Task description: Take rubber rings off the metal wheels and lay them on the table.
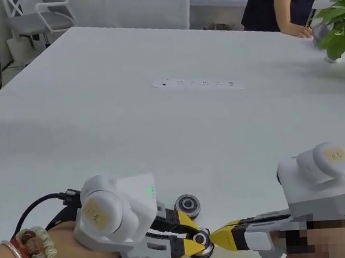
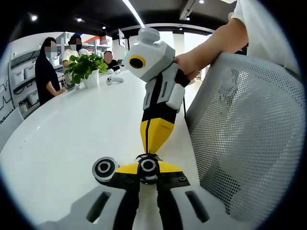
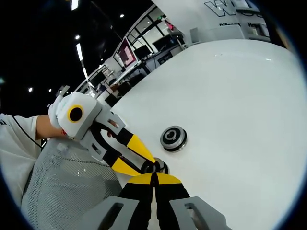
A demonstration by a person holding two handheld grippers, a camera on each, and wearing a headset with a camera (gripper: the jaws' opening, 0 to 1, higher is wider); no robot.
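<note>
Left gripper view, my left gripper (image 2: 147, 168): pinching a metal wheel (image 2: 147, 165) at the near edge of the worktop (image 2: 62, 139).
My right gripper (image 3: 153, 175): pressed together against that wheel's rim.
Second wheel (image 2: 105, 168): flat, just beside.

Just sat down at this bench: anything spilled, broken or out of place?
Nothing stands out. One metal wheel lies flat on the table; the left gripper clamps a second wheel, with the right gripper's shut tips at its rim.
</note>
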